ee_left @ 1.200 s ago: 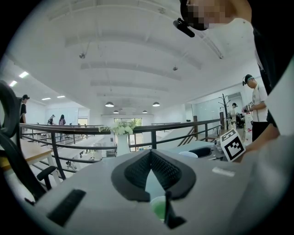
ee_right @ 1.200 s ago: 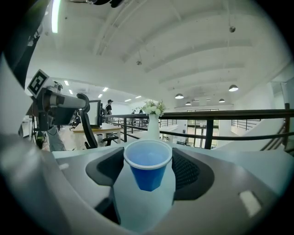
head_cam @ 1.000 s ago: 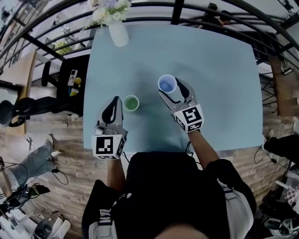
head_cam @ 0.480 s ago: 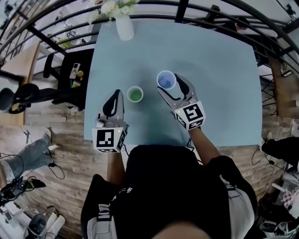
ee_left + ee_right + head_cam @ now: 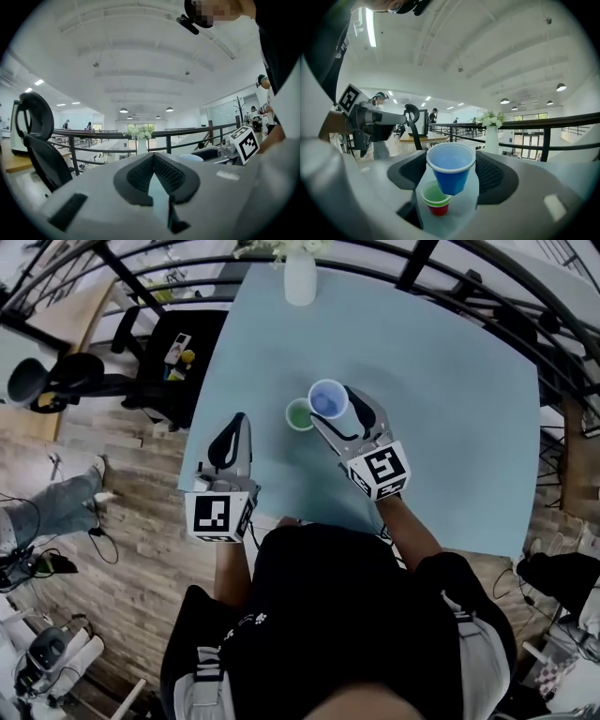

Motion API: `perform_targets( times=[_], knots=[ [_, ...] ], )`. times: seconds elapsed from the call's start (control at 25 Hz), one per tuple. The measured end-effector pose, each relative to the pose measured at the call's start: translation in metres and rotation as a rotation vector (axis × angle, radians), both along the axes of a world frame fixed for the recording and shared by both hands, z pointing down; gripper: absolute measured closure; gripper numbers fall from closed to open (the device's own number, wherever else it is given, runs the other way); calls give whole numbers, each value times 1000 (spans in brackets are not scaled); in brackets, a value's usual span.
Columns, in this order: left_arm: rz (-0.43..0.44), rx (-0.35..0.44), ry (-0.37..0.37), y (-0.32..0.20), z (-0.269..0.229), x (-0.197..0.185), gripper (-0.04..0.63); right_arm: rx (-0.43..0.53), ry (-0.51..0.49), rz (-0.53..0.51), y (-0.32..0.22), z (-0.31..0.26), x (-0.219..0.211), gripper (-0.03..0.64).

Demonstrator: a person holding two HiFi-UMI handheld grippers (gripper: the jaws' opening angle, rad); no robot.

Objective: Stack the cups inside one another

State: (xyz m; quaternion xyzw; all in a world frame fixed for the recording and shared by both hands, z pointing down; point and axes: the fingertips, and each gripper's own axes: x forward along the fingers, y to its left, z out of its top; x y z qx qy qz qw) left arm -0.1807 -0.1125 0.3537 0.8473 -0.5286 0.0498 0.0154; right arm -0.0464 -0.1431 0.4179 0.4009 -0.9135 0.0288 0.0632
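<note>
My right gripper [image 5: 330, 405] is shut on a blue cup [image 5: 328, 397] and holds it off the pale blue table [image 5: 431, 362]. In the right gripper view the blue cup [image 5: 451, 168] sits between the pads, its base just over the mouth of a green cup [image 5: 436, 193] nested in a red cup [image 5: 438, 209]. From the head view the green cup [image 5: 299, 414] touches the blue cup's left rim. My left gripper [image 5: 233, 430] hovers at the table's near left edge, jaws together and empty, well clear of the cups. The left gripper [image 5: 152, 157] points towards the railing.
A white vase with flowers [image 5: 300, 276] stands at the table's far edge. A black railing [image 5: 169, 282] curves round behind it. An office chair [image 5: 56, 381] and a side table with small items [image 5: 183, 348] stand off the left edge, over wooden floor.
My right gripper has carried the blue cup leftward until it overlaps the green cup. The left gripper has drawn back from the green cup towards the table's near left edge.
</note>
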Motion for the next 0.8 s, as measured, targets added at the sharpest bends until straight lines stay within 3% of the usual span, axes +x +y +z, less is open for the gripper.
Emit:
perform_targets(
  times=[0.32,0.8],
  knots=[
    [-78,-10,-4,12,4,-33,603,-52,23,-72,3,26,-35,295],
    [-105,-15,-7,17,5,-48,603,-106,107,-99,2,68,-49,295]
  ],
)
